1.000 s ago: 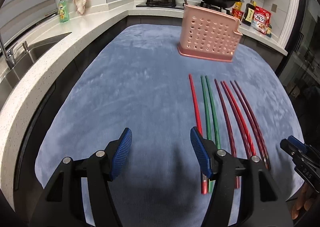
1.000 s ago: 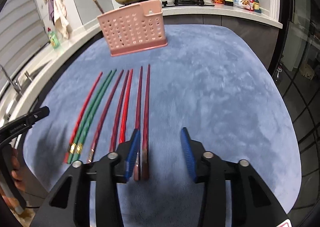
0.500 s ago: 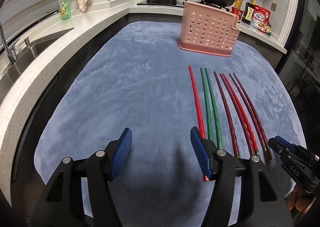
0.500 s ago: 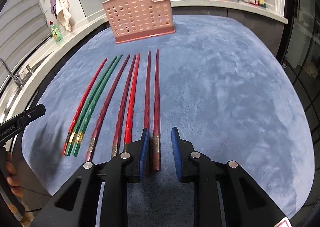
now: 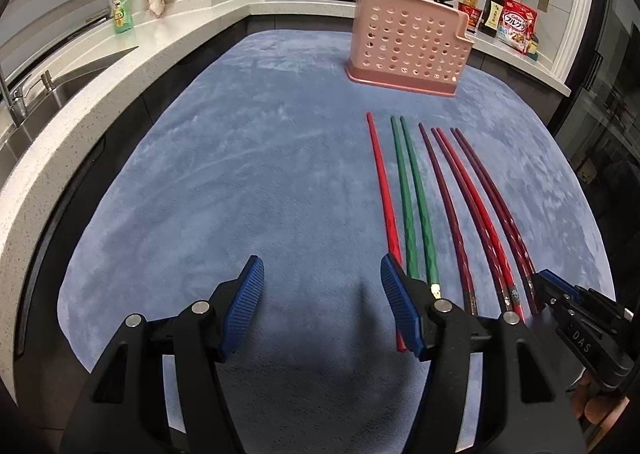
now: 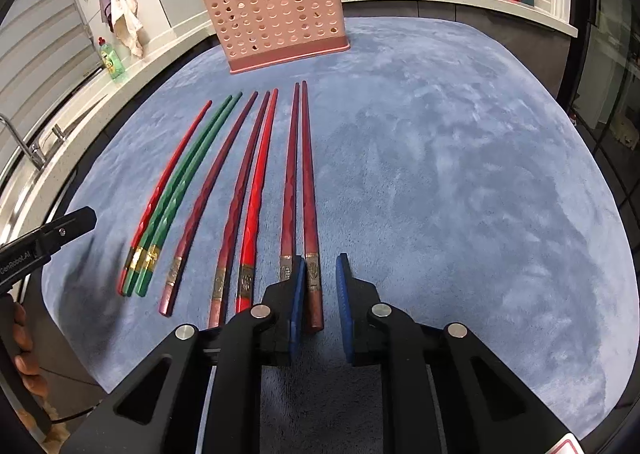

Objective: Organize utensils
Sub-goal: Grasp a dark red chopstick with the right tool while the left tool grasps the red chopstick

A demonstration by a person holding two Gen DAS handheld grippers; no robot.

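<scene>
Item: chopsticks in a row on the blue-covered desk (image 5: 240, 174), pink holder (image 5: 408, 50) beyond.

Left wrist view: left tongs (image 5: 322, 308) released, empty, over bare cloth left of the red chopstick (image 5: 383, 190); the row's butt ends are hidden behind its frame.
Right wrist view: right tongs (image 6: 318, 304) have just been closing around the outermost maroon chopstick (image 6: 309, 214); the right pad looks just clear of it. Judged light, stiff, slick: grip the decorated butt end.

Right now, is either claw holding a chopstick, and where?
Nothing yet. The right claw has just been closing around the thick end of the rightmost chopstick, but a gap shows at one pad. The left claw is open, empty.
</scene>
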